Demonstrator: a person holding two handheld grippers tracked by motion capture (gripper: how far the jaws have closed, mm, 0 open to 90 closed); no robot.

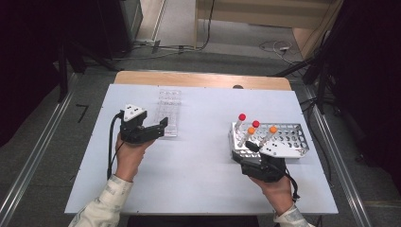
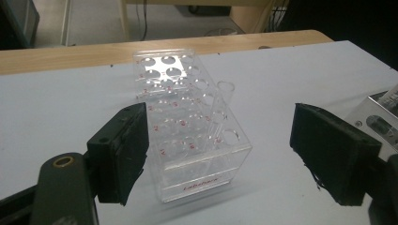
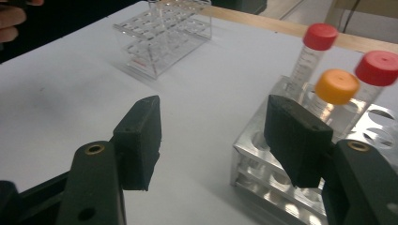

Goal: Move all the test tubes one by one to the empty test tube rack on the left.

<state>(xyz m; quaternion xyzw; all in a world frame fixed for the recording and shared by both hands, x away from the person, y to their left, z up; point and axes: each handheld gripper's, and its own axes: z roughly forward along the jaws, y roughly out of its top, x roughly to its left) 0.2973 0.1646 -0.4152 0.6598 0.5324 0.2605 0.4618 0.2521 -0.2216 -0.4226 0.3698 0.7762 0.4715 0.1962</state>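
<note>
A clear plastic tube rack stands on the white table, with one uncapped clear tube upright in it. My left gripper is open just short of the rack's near end, nothing between its pads. From above, this gripper sits at the near left of the clear rack. A metal rack holds tubes with red caps and orange caps. My right gripper stands open at that rack's near left corner, with nothing in it. Seen from above, it is beside the metal rack.
The white table has bare room between the two racks and along its front. A wooden edge runs along the back. Metal rails flank the table on the floor. The other hand shows far off.
</note>
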